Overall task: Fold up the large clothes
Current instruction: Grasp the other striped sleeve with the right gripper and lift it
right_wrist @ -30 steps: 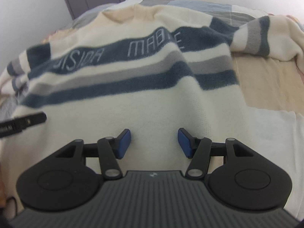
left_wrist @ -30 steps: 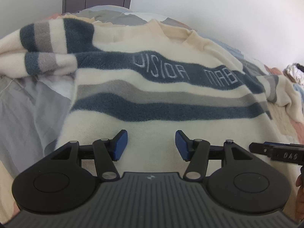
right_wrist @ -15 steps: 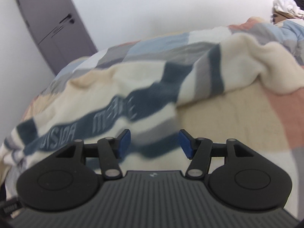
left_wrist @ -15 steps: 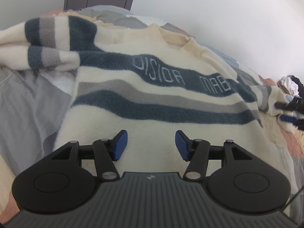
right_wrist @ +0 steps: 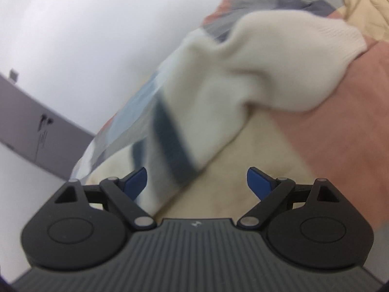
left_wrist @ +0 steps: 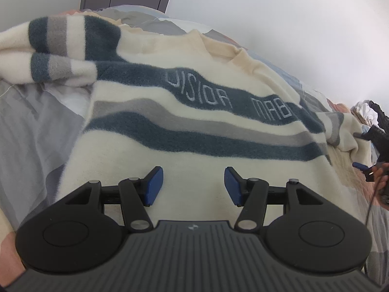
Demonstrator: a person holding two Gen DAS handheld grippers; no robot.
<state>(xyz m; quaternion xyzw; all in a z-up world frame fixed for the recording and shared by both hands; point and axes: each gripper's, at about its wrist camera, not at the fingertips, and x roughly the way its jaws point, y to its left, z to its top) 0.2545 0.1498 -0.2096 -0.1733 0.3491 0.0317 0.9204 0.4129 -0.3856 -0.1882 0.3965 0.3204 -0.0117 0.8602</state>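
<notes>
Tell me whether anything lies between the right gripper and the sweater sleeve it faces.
Nothing visible does. The right gripper is open, and the cream sleeve lies on the bedspread just ahead of it, its dark stripe nearest the fingers. The view is motion-blurred.

My left gripper [left_wrist: 193, 186] is level, its two blue-padded fingers [left_wrist: 154, 185] spread apart with nothing between them. My right gripper [right_wrist: 197, 183] is tilted, so its view leans to one side, and its blue fingers [right_wrist: 258, 183] are spread wider, also holding nothing. From the left wrist view, the right gripper [left_wrist: 375, 150] shows at the far right edge, dark and partly cut off, with part of my right hand [left_wrist: 381, 178] around it.
</notes>
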